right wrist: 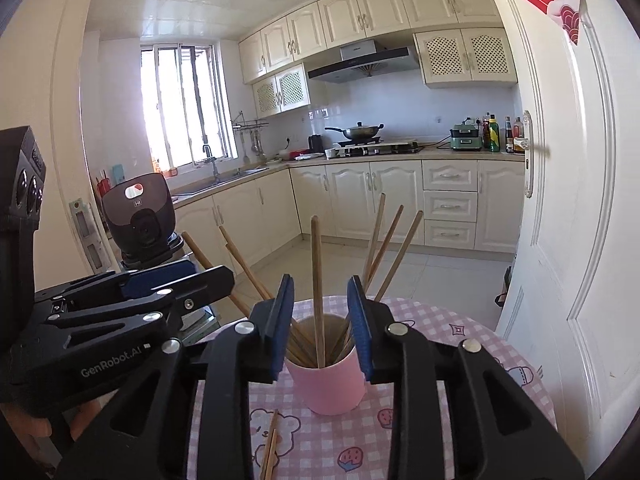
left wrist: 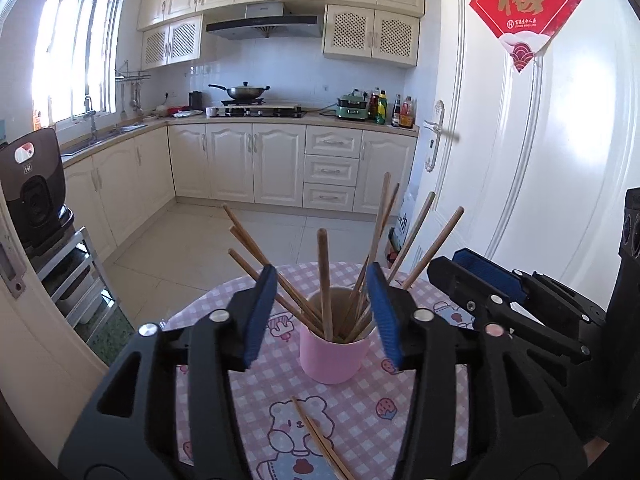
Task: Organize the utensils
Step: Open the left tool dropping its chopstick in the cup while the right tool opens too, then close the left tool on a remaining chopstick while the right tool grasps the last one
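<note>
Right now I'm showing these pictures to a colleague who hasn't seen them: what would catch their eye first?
The pink cup mid-table, bristling with wooden chopsticks, framed by the open left gripper. Nearer the camera, a loose pair of chopsticks lies on the pink checked tablecloth.

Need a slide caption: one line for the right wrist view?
Right gripper, fingers open, faces a pink cup of wooden chopsticks; a loose pair lies on the checked tablecloth.
</note>
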The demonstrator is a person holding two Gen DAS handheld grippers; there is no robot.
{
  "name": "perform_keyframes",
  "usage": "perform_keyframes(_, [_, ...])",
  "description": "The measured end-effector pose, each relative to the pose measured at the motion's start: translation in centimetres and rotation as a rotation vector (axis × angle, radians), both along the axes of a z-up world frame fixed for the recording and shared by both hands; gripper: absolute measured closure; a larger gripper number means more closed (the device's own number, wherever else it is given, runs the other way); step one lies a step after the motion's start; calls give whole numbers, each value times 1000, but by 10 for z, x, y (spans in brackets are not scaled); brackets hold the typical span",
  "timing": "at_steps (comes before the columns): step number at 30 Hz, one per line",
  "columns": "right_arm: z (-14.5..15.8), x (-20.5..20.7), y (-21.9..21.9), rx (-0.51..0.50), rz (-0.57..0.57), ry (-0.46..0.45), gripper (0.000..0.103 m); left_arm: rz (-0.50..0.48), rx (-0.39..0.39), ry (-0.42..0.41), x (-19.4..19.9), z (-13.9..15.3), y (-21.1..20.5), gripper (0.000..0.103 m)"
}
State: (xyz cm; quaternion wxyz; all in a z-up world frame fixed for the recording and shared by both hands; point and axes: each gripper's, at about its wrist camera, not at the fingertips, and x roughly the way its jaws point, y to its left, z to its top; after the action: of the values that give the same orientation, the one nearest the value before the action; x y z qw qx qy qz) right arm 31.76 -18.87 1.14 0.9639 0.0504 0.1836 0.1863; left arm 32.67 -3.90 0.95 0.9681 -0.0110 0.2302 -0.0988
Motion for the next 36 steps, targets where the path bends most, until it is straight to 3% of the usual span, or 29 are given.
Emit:
perform_keyframes(4, [4,-10,-1,3,-1,-12,65,0,16,-12,-11,6,1,48])
perform_keyframes(6, [5,-14,-2,10,-5,-10,64,18,30,-36,-19,9,2,34])
perform_keyframes(12, [4,-32,-1,16,6,-9,56,39,58,-71,-42,12,7,20])
perform_keyframes(21, [-13,-50,9,10,30,39,52,55,129,-68,-69,-3,13,15])
perform_keyframes(25, [-27,-53,17,-19,53,89,51,60,149,-24,-73,-16,18,15])
perform_keyframes(36, [-65,-44,29,-81,87,243,51,44,70,202,-54,-72,44,15])
